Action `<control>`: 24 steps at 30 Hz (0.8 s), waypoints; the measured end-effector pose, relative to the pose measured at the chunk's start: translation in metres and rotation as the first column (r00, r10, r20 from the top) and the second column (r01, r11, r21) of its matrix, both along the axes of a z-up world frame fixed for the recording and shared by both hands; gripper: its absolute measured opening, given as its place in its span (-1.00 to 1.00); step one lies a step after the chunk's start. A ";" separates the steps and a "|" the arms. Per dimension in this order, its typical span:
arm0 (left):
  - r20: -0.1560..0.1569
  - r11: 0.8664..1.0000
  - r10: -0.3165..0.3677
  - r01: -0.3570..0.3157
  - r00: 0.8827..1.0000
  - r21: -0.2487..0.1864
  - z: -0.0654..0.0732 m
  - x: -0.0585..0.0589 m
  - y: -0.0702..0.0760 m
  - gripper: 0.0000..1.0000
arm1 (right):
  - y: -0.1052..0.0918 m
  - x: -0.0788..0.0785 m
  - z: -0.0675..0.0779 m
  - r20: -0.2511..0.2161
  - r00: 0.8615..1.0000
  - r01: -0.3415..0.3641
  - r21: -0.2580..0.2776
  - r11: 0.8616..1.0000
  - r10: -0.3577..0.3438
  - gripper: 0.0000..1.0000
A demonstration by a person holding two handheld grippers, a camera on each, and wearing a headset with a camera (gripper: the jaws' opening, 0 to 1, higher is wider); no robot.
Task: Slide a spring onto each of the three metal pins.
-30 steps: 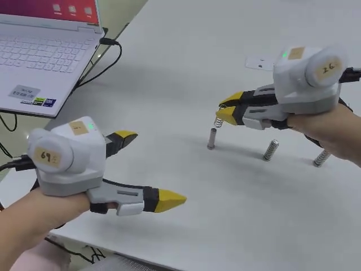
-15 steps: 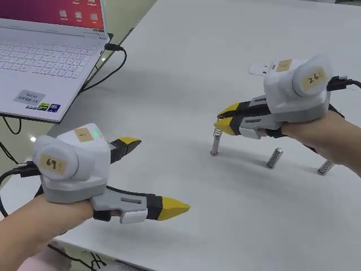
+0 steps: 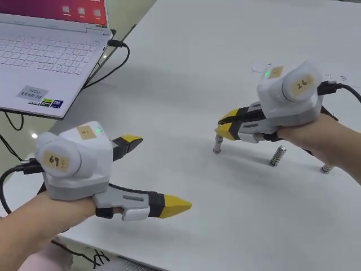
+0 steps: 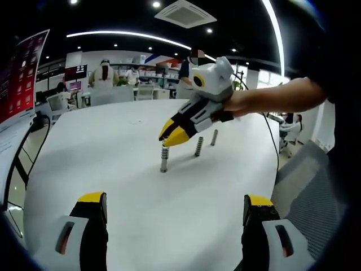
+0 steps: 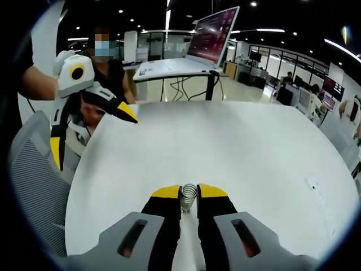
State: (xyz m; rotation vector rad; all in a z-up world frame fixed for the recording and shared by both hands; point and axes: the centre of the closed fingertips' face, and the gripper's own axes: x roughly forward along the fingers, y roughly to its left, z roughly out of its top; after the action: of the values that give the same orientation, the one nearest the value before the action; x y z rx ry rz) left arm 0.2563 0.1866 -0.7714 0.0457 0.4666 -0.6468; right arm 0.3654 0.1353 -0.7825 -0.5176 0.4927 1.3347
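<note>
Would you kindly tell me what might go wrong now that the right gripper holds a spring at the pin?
1. The right gripper pinches the spring only at its tips, so it may pop out.
2. The spring sits partway on the pin; a sideways push might tip the pin.
3. The hand hangs close above the neighbouring sprung pin and could knock it.

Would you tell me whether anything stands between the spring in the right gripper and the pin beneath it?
Nothing visible does. The right gripper holds the spring directly atop the pin. The other two pins, already carrying springs, stand off to the side, and the open left gripper is well apart.
</note>
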 end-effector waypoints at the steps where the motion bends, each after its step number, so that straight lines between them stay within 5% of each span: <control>1: -0.001 1.000 -0.001 0.001 1.000 0.000 0.000 0.000 0.000 0.96 | -0.001 0.000 -0.005 -0.004 1.000 0.004 -0.012 1.000 -0.004 -0.85; 13: -0.005 1.000 0.001 -0.001 1.000 -0.001 -0.003 0.000 -0.001 0.96 | -0.001 -0.005 -0.033 -0.014 1.000 -0.003 -0.073 0.997 0.002 -0.84; 19: -0.010 1.000 -0.001 0.001 1.000 0.000 -0.004 0.001 -0.003 0.96 | 0.002 -0.002 -0.036 -0.007 1.000 -0.007 -0.061 0.998 0.007 -0.81; 24: 0.001 1.000 -0.009 0.009 1.000 -0.002 0.002 0.007 -0.009 0.96 | 0.001 -0.001 -0.034 0.007 1.000 0.021 -0.057 0.998 -0.021 -0.60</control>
State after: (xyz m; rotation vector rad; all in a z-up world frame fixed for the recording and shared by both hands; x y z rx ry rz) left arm 0.2637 0.1780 -0.7697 0.0460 0.4650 -0.6561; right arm 0.3646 0.1363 -0.8164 -0.5620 0.5309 1.3016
